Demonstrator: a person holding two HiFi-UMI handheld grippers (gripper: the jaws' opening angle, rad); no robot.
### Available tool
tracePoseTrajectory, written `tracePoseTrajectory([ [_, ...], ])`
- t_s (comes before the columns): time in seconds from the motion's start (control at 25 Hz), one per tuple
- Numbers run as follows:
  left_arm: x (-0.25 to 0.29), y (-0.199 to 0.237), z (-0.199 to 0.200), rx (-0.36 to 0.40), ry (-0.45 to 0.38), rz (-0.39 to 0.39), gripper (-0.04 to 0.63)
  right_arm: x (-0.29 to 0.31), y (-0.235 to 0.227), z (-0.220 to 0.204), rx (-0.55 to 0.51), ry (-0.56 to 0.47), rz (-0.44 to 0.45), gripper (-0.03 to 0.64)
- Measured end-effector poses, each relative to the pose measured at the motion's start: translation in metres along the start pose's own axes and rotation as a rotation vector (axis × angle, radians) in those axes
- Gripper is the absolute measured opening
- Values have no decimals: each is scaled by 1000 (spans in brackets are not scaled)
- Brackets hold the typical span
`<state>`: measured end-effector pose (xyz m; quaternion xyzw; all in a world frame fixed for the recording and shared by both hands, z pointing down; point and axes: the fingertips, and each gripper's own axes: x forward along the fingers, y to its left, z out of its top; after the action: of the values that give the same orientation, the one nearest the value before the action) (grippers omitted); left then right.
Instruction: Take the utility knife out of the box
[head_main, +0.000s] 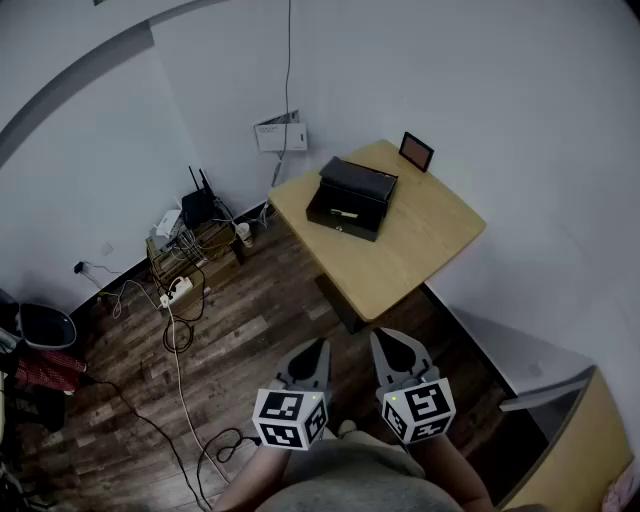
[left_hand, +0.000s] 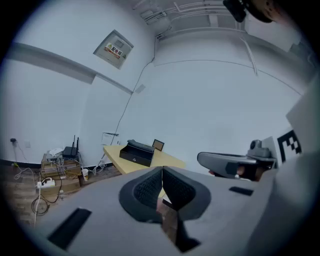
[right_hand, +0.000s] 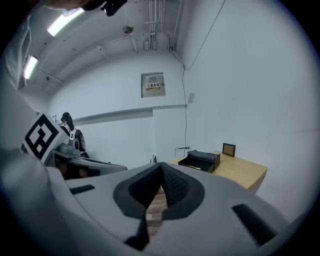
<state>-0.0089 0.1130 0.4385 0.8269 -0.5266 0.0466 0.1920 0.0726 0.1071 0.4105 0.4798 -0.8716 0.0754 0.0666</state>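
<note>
A black box (head_main: 349, 197) with its lid tilted back stands on the wooden table (head_main: 420, 245) against the wall. Something pale and long lies inside it; I cannot tell what it is. The box also shows far off in the left gripper view (left_hand: 138, 152) and in the right gripper view (right_hand: 202, 161). My left gripper (head_main: 318, 346) and right gripper (head_main: 384, 338) are held side by side near my body, well short of the table, both shut and empty. Their jaws meet tip to tip in each gripper view (left_hand: 162, 169) (right_hand: 160, 165).
A small framed picture (head_main: 416, 151) stands at the table's far corner. On the wood floor to the left are a low shelf (head_main: 190, 245) with a router (head_main: 197, 205), a power strip (head_main: 177, 291) and trailing cables. A bin (head_main: 45, 327) sits far left. A counter edge (head_main: 585, 440) lies at right.
</note>
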Motion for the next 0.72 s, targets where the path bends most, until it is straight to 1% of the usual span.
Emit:
tracePoseTrajectory([
  [0.28, -20, -16, 2, -18, -23, 14, 3, -26, 12, 6, 5, -9, 28, 0],
  [0.52, -36, -18, -3, -19, -25, 23, 3, -37, 24, 4, 4, -11, 51, 0],
  [0.72, -40, -23, -7, -22, -32, 32, 3, -44, 25, 5, -14, -28, 75, 0],
])
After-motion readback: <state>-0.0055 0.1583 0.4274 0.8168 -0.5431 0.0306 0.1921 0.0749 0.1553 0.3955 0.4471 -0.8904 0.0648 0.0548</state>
